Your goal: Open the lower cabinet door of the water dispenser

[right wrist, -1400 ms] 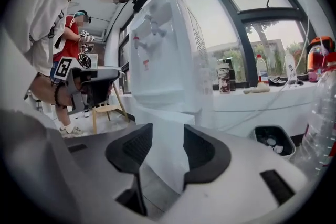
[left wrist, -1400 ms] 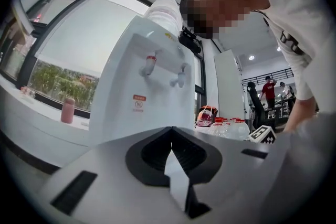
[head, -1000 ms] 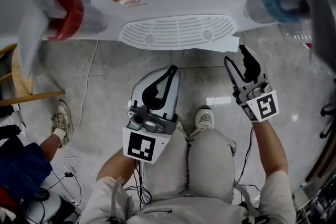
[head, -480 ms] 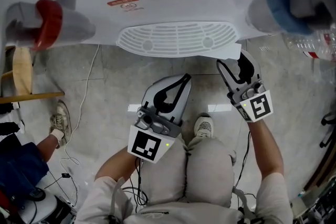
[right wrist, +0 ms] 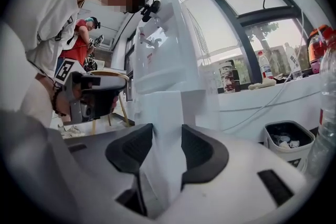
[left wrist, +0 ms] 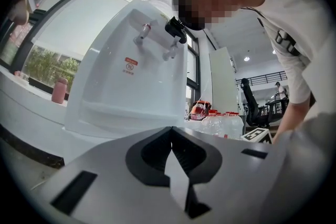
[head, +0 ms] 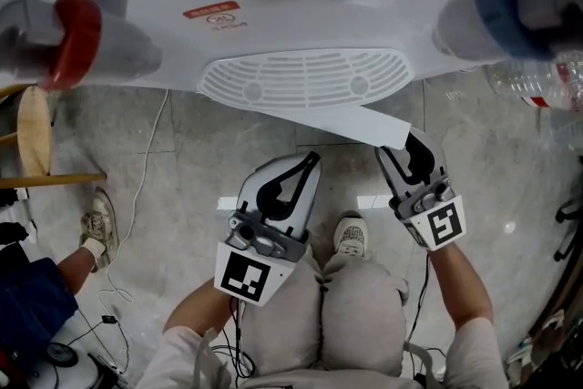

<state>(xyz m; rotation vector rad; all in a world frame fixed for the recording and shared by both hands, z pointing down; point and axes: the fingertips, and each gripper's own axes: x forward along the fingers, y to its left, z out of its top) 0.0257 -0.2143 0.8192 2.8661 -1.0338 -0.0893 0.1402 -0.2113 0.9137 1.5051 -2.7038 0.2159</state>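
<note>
so the right tongs (head: 410, 152) are closing on the upright free edge of the lower cabinet door (head: 355, 125) sitting dead ahead between them, left tongs (head: 305, 164) idling pressed together alongside, empty.

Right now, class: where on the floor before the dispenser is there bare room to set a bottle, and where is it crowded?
Bare tile lies between the white cable and the left gripper, and right of the right gripper, below the bottles. Crowded: under the drip tray, where the right gripper's jaws are closing on the cabinet door.
</note>
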